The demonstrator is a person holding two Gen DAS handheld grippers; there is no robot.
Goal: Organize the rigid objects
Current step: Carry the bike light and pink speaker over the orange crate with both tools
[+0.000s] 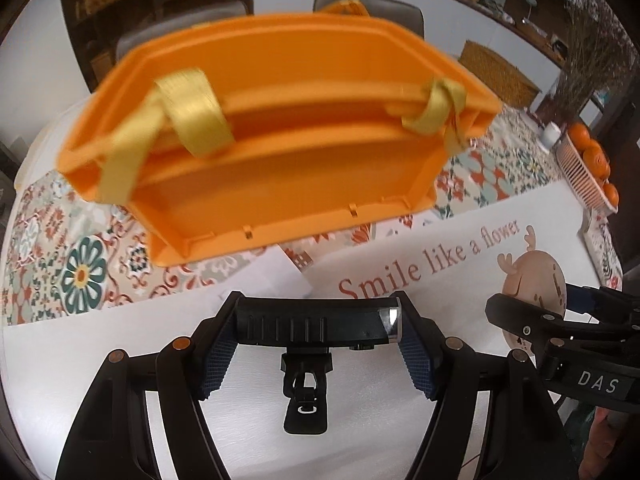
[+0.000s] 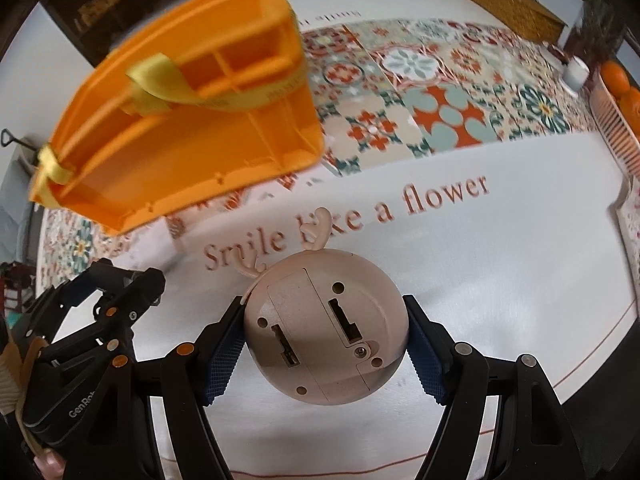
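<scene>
My left gripper is shut on a black bar-shaped device with a chrome end, held crosswise above the white mat. My right gripper is shut on a round beige deer-shaped clock, its back panel facing the camera, antlers pointing away. The clock also shows at the right of the left wrist view. An open orange plastic box with yellow ribbons stands on the patterned cloth ahead of both grippers; in the right wrist view the box is at upper left. The left gripper shows at lower left there.
A white mat reading "Smile like a flower" lies under the grippers, a tiled-pattern cloth beyond it. A pink rack of oranges and a white cup sit at the right. A wicker basket and chairs stand behind.
</scene>
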